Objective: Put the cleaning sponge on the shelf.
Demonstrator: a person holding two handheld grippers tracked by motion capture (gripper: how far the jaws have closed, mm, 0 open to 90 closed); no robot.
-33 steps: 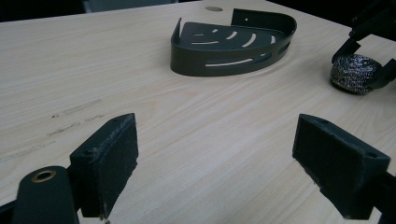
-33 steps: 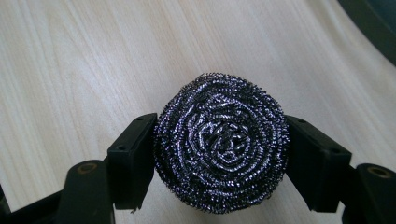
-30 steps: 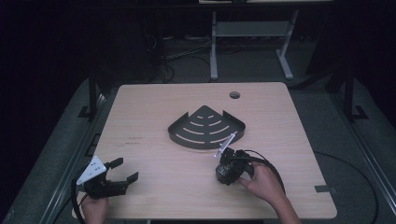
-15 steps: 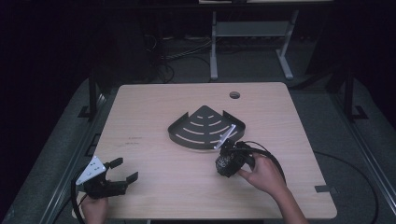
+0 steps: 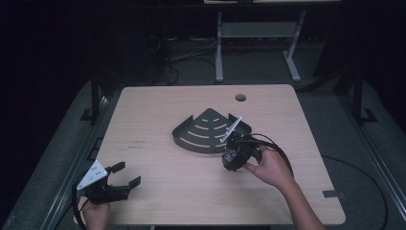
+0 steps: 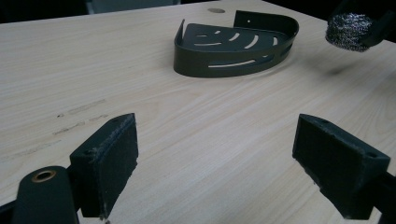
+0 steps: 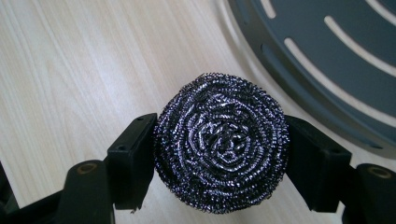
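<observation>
Right gripper (image 7: pixel 219 154) fingers clamp steel scourer (image 7: pixel 221 147) beside slotted tray (image 5: pixel 210 132); left gripper (image 6: pixel 231 165) fingers apart.

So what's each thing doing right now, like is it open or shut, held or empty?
Right tool: shut on the steel scrubber, beside the tray.
Steel scrubber: squeezed between the two pads, lifted off the table.
Left tool: open, nothing between its pads.
Corner tray: empty, lying flat on the table.
Table: wooden, with a small round hole near the far edge.
</observation>
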